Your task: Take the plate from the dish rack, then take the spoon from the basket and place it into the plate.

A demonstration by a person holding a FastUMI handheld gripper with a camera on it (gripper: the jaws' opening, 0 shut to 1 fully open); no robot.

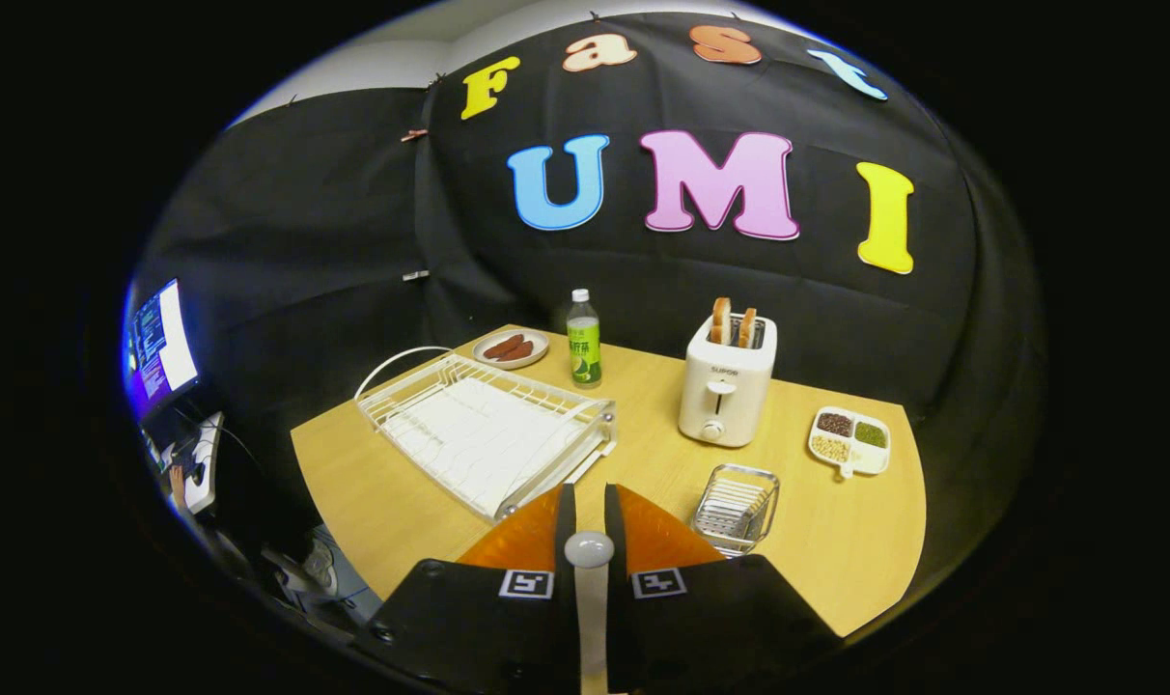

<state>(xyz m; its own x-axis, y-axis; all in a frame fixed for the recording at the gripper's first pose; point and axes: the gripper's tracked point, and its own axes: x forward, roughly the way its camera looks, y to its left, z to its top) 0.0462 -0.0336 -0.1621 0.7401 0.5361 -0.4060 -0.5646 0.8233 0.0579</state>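
The gripper (588, 507) is closed on what looks like a spoon (588, 550), its handle running back between the fingers, above the table (836, 550), with a wire basket (736, 506) beside the toaster (727, 380) holding two toast slices (732, 321).

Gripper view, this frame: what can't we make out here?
1. Table right under the gripper: covered by the gripper's body, so whatever lies there is hidden.
2. Spoon: the fingers are closed on it, and its handle is mostly hidden between them.
3. Basket: near corner sits behind a finger; contents too small to tell.
4. Divided dish: fillings too small to identify.
5. Dish rack: wires too fine to judge the slots.
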